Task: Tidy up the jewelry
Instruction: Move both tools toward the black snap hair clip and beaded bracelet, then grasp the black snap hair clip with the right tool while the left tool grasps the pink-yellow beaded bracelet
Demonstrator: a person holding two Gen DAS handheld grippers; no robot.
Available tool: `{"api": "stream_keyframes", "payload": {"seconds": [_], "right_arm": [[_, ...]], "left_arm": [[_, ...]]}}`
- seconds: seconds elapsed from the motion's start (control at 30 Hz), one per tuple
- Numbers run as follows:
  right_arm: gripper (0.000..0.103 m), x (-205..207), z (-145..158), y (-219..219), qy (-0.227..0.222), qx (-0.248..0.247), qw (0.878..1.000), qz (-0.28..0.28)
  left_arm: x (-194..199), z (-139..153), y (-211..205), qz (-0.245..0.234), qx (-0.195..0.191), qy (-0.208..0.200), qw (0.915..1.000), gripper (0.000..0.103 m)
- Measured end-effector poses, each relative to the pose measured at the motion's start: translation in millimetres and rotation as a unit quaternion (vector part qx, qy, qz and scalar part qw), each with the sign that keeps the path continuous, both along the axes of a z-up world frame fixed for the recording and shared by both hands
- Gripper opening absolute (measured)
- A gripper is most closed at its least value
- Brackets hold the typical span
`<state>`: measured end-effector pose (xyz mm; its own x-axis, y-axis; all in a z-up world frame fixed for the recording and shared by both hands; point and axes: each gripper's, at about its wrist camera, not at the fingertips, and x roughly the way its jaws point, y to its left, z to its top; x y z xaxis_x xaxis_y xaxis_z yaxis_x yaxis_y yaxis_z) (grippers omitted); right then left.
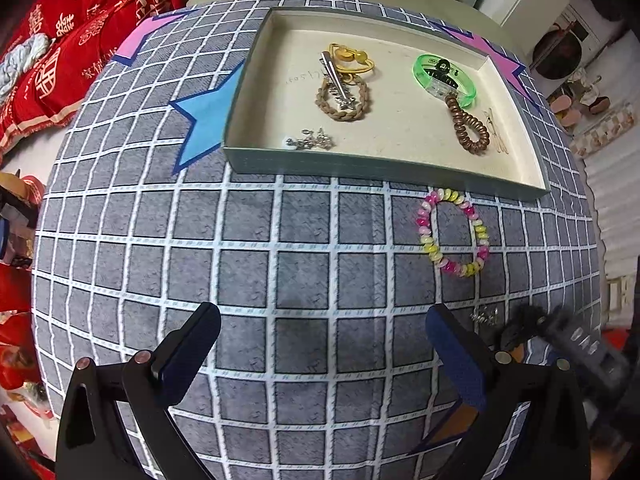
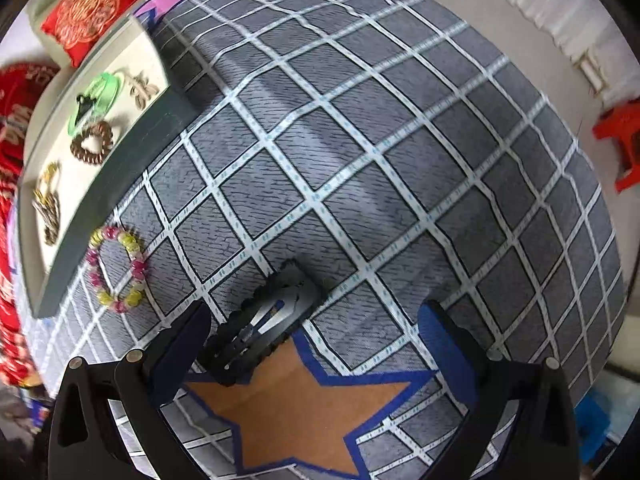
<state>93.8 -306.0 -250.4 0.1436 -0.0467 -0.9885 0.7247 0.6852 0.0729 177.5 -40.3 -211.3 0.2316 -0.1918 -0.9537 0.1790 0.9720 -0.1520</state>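
A shallow cream box on the grey checked cloth holds a green bangle, a brown coil hair tie, a braided band with a silver clip, a yellow hair tie and small earrings. A pink-and-yellow bead bracelet lies on the cloth just in front of the box. A black snap hair clip lies by my open right gripper, nearer its left finger. My left gripper is open and empty. The right gripper shows blurred at the left view's right edge.
Small silver earrings lie on the cloth near the left gripper's right finger. Red cushions lie beyond the table. An orange star patch and a blue star patch mark the cloth. A red stool stands far right.
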Motion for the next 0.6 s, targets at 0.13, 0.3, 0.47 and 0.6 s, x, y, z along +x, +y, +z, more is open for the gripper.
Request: {"api": "stream_keyframes", "payload": {"seconds": [0.13, 0.3, 0.47, 0.6], "right_arm": [[0.103, 8, -4, 15, 0.024, -0.036, 0.998, 0.042], [0.103, 3, -7, 29, 0.026, -0.052, 0.994, 0.09], [0.103, -18, -8, 31, 0.028, -0.052, 0.991, 0.12], [0.098, -33, -6, 23, 0.021, -0.056, 0.989, 0.139]], "left_arm": [[9, -1, -8, 0.002, -0.014, 0.006, 0.9999, 0.103], [17, -3, -21, -0.003, -0.024, 0.014, 0.9996, 0.103], [23, -12, -40, -0.005, -0.033, 0.028, 0.999, 0.103], [28, -17, -62, -0.011, -0.035, 0.025, 0.999, 0.103]]}}
